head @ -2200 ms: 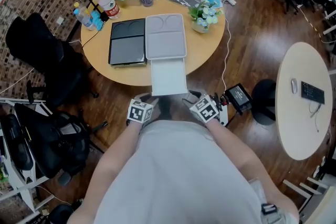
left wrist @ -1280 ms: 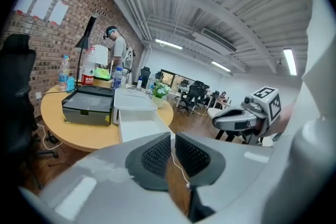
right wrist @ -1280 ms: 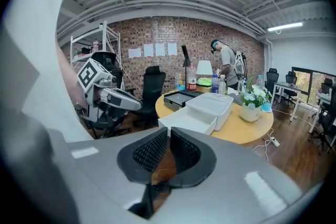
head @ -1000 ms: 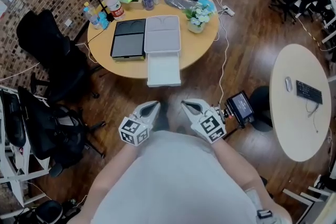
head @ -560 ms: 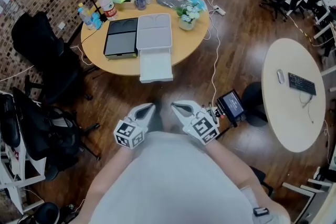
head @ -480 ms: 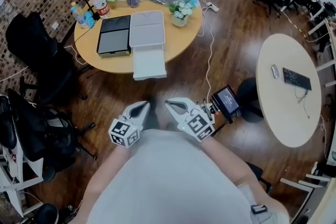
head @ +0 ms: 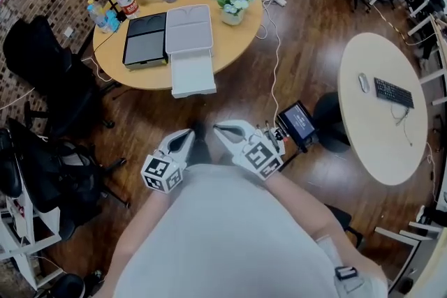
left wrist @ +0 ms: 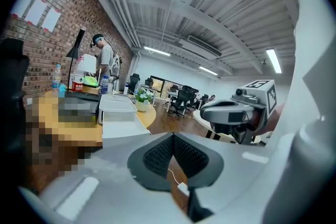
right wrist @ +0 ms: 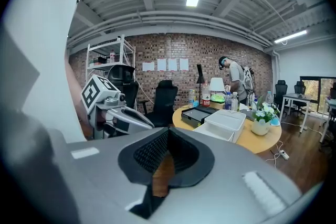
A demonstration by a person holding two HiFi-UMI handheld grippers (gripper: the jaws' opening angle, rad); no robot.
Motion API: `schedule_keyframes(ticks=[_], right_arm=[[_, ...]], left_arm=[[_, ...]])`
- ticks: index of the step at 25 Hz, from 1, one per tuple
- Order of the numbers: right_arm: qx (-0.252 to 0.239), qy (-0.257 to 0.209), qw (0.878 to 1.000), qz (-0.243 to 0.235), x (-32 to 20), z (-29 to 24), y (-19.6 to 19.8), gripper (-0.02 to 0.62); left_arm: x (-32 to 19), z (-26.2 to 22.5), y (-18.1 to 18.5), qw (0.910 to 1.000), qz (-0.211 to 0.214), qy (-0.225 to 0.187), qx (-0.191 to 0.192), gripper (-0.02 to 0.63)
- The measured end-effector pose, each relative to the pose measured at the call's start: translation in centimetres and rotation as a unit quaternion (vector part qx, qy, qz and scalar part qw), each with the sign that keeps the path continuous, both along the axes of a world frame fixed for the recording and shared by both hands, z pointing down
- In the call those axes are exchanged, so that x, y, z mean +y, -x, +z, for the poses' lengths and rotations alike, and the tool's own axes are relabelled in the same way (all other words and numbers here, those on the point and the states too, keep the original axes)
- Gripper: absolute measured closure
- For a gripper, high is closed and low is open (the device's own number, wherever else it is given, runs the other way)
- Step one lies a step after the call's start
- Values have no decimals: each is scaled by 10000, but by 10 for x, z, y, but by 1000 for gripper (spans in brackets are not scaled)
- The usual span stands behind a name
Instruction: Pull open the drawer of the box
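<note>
The white box lies on the round wooden table, with its drawer pulled out past the table's near edge. Both grippers hang over the wooden floor, well short of the table and close to the person's body. My left gripper is shut and empty. So is my right gripper, its tip close beside the left one. In the left gripper view the box and drawer sit far ahead; the right gripper view shows the box the same way.
A black box lies beside the white one, with bottles, a flower pot and a lamp behind. Black office chairs stand at left. A second round table carries a keyboard. Another person stands beyond the table.
The person has backed away from the table, so the box and open drawer now lie farther off. Both grippers came back with the body and stay shut; the drawer has not moved.
</note>
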State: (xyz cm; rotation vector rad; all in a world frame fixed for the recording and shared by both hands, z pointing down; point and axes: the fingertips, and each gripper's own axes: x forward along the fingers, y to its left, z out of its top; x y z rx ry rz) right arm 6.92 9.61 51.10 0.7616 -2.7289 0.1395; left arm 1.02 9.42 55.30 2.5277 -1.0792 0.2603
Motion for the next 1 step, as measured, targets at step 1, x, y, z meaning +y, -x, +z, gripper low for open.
schedule_keyframes(ticks=[1], right_arm=[[24, -5, 10000, -30, -1, -1, 1, 588]], left_arm=[[-1, 0, 1, 10000, -31, -4, -4, 600]])
